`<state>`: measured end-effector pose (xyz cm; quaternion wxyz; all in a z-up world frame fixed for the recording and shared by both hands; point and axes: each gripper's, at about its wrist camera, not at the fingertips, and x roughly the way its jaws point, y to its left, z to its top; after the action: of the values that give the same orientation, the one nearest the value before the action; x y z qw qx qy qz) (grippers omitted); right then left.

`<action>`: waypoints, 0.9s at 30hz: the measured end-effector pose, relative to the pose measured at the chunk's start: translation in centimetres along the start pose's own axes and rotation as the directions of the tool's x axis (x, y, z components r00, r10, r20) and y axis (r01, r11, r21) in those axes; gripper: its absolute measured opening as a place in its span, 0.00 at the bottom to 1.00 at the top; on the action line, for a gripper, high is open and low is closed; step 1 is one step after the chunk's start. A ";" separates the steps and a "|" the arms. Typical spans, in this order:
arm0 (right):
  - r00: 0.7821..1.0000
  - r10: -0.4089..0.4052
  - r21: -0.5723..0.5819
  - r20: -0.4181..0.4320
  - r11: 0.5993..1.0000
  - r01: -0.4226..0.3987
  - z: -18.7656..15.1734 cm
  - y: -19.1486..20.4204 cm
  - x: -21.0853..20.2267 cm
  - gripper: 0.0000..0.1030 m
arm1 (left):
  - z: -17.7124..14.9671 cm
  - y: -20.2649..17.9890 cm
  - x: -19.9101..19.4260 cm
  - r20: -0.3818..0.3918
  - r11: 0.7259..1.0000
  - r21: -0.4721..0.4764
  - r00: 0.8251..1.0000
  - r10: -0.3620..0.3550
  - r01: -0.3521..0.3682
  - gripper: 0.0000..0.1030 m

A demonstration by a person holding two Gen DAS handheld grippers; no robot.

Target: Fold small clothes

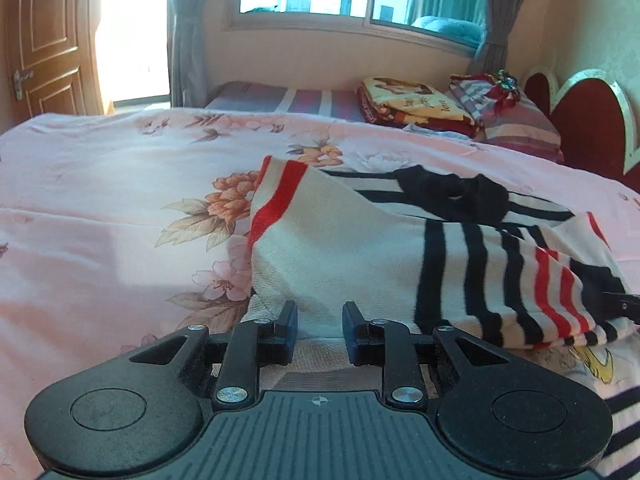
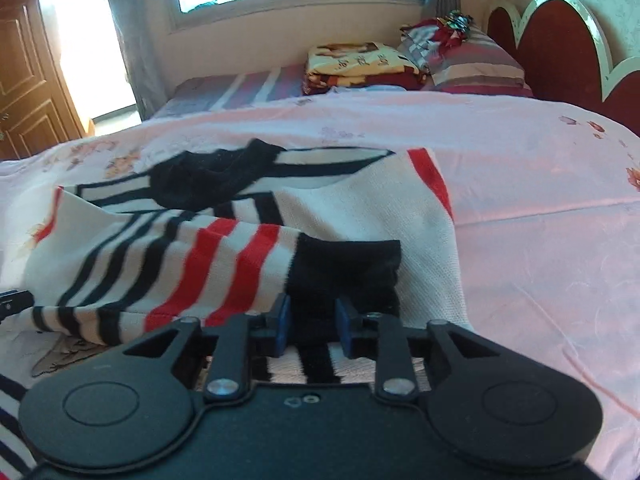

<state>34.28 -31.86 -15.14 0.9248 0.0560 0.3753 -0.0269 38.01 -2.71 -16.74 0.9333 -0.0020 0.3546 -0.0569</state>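
A white knit sweater (image 1: 340,248) (image 2: 420,236) with black and red stripes and a black collar (image 1: 448,192) (image 2: 208,176) lies on the pink floral bedspread (image 1: 100,200) (image 2: 540,200). Its striped sleeve (image 1: 540,292) (image 2: 200,264) is laid across the body and ends in a black cuff (image 2: 348,264). My left gripper (image 1: 320,320) is open low over the sweater's near white edge, its jaws apart above the fabric. My right gripper (image 2: 312,320) is open, with the black cuff lying between its blue pads (image 2: 282,322). The right gripper's tip (image 1: 624,300) shows at the edge of the left wrist view.
At the far side of the bed sit a folded yellow-and-red blanket (image 1: 404,104) (image 2: 360,64) and striped pillows (image 1: 516,120) (image 2: 476,60). A red scalloped headboard (image 1: 588,120) (image 2: 560,40) stands on the right and a wooden door (image 1: 44,40) on the left. Bare bedspread extends on both sides.
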 end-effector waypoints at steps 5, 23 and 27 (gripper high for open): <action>0.998 -0.025 -0.039 -0.050 0.999 0.023 -2.1 0.0 0.6 0.30 | -1.6 0.0 0.0 -0.034 1.000 -0.011 0.999 0.014 -0.014 0.31; 0.996 0.026 -0.215 -0.085 0.976 -0.043 -6.4 2.8 -2.9 0.41 | -6.1 -5.9 -2.2 -0.081 0.993 0.115 0.996 0.028 -0.019 0.79; 0.997 -0.025 -0.209 -0.067 0.978 0.010 -7.3 -0.9 -4.4 0.41 | -6.7 -4.1 -2.9 -0.092 0.996 0.059 0.994 0.065 -0.060 0.86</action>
<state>25.96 -31.85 -17.37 0.9117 -0.0437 0.4085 0.0065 31.01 -6.28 -19.69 0.9166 0.0380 0.3962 -0.0378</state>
